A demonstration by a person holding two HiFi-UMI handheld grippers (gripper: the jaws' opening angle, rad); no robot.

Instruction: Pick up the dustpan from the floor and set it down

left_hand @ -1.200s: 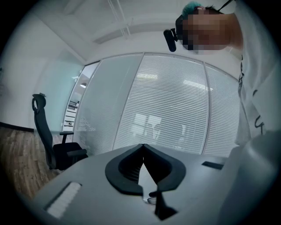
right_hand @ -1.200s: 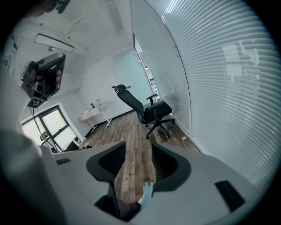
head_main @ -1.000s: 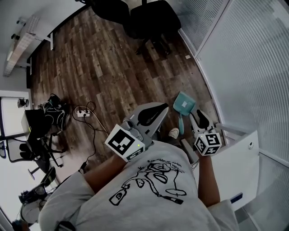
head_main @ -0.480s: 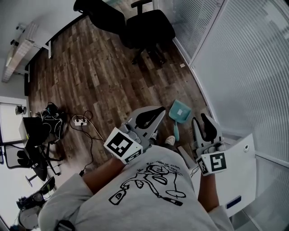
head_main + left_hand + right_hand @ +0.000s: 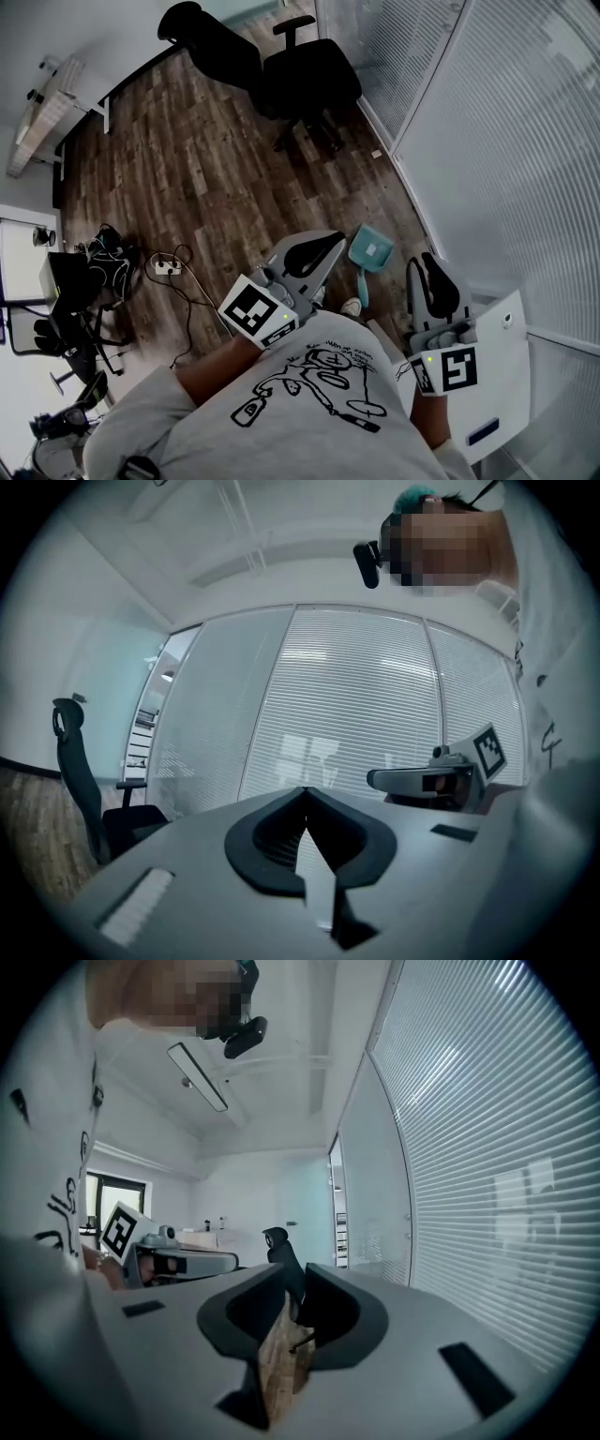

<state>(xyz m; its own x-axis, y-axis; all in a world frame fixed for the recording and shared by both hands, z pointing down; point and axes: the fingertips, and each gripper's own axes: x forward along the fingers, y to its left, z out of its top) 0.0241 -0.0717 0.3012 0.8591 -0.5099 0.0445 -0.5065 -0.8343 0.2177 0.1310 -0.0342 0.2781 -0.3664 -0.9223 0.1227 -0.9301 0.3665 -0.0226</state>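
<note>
The teal plastic dustpan, a flat scoop with a long handle, lies on the brown wooden floor. No tongs hold it, so it looks set down already. The left tongs are closed and empty. The right tongs have just been closing to a thin gap, with nothing inside.

One dustpan, two chairs, two tools

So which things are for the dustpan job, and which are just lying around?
For the job:
- teal dustpan, on the floor
- left gripper, shut and empty
- right gripper, jaws have just been closing, nothing between them

Just lying about:
- black office chair
- power strip with its cables
- dark bag
</note>
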